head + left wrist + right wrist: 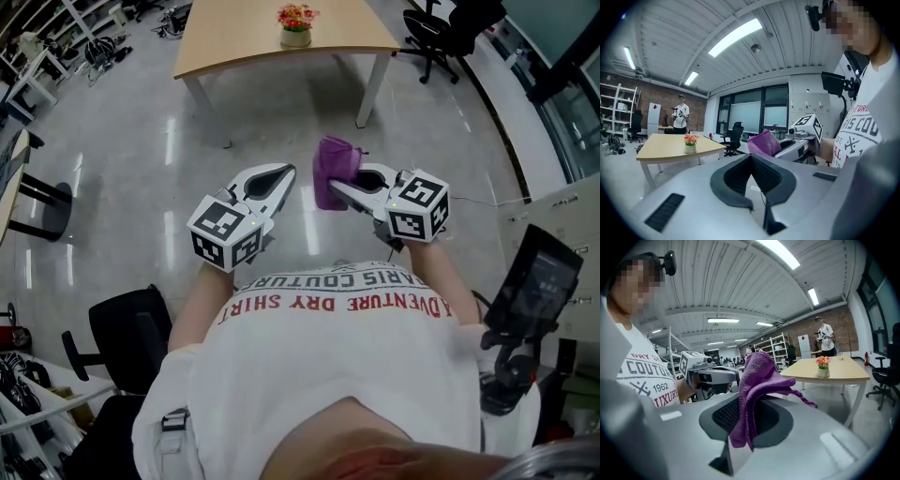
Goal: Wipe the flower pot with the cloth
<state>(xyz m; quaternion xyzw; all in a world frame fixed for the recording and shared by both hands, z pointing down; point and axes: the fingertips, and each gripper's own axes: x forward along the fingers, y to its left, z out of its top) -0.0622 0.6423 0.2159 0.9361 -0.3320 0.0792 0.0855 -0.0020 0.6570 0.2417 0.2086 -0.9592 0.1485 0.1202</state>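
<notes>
Flower pot point(295, 37) stands on the bench point(234, 42), well ahead of both sets of fingers and apart from them. Left gripper point(284, 176): fingers shut together, nothing between them. Right gripper point(339, 186): fingers clamped on the purple cloth point(330, 161), which drapes over their tips. Cloth is in hand; the approach and the wiping appear yet to be done.

An open-plan office-cum-lab, with swivel chairs point(439, 36), a pale wooden counter point(234, 42), metal shelving racks point(615, 105), ceiling strip lights point(736, 35) and a polished floor point(122, 169).
</notes>
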